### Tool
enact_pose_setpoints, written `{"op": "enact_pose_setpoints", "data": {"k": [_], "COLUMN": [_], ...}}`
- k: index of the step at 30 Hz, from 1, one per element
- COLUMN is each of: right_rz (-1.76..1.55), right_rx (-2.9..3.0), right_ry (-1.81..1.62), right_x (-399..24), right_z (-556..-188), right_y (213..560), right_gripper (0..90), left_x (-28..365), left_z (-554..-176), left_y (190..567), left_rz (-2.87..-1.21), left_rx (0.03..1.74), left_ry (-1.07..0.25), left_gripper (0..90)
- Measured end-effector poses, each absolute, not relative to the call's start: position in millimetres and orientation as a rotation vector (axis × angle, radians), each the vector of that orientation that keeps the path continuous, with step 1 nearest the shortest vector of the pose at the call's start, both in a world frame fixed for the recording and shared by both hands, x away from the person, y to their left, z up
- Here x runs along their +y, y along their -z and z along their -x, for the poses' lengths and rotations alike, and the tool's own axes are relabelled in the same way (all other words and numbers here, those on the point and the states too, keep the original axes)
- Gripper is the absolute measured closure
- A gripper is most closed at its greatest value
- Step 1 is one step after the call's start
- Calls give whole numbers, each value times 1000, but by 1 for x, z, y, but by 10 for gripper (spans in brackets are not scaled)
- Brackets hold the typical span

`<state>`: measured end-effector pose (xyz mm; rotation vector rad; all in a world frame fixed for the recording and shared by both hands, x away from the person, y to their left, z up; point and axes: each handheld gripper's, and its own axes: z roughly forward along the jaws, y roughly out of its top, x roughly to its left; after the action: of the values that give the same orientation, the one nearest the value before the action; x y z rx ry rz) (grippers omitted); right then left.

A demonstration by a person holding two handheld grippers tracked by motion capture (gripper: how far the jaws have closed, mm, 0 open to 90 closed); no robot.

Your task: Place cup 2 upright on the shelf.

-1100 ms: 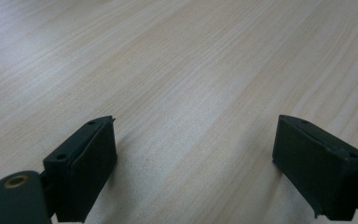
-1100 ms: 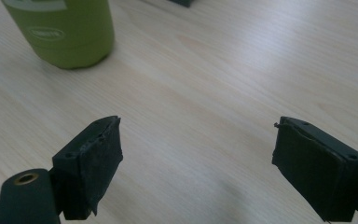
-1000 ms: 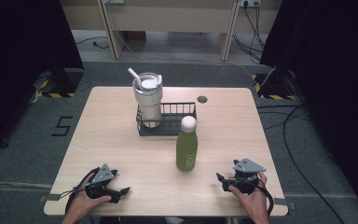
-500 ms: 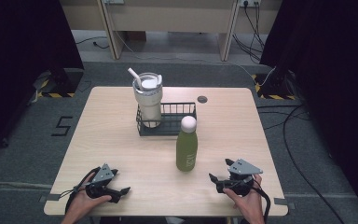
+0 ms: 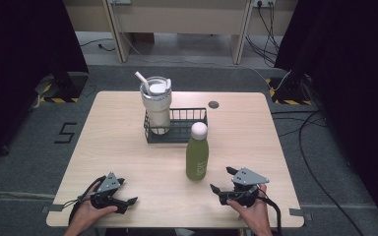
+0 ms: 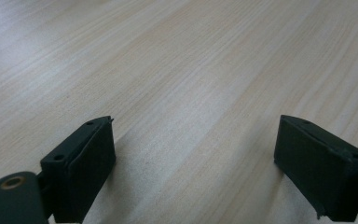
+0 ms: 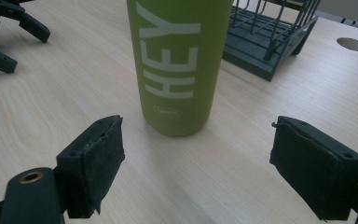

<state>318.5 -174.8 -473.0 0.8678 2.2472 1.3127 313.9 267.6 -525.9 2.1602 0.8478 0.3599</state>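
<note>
Approach step: the right gripper, jaws wide and empty, faces the green bottle. Next: advance, straddle the body, close. The left gripper rests wide apart.

Green bottle with white lettering, black wire basket.

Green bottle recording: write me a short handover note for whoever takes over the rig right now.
Right gripper: fingers open, aimed at the green bottle, not touching it.
Left gripper: open, nothing between its fingers, low over the table at the near left.
Bottle stands upright in front of the black wire basket, outside it. The tumbler with a straw stands in the basket's left end.
Done: nothing gripped yet.
Left: probably grasp the bottle.
</note>
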Motion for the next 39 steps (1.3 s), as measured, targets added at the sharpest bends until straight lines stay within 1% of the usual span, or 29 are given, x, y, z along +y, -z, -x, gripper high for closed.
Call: {"op": "enact_pose_setpoints", "data": {"k": [12, 39], "right_rz": [-832, -751], "right_rx": [2246, 2253], "right_ry": [-1349, -1402], "right_x": [-165, -132], "right_z": [-324, -352], "right_y": [469, 468], "right_gripper": [167, 153], "left_x": [268, 268], "left_z": [-314, -313], "left_y": [526, 526], "left_rz": [-2162, -2164], "left_rx": [845, 840], "left_ry": [-360, -362], "left_gripper": [117, 125]}}
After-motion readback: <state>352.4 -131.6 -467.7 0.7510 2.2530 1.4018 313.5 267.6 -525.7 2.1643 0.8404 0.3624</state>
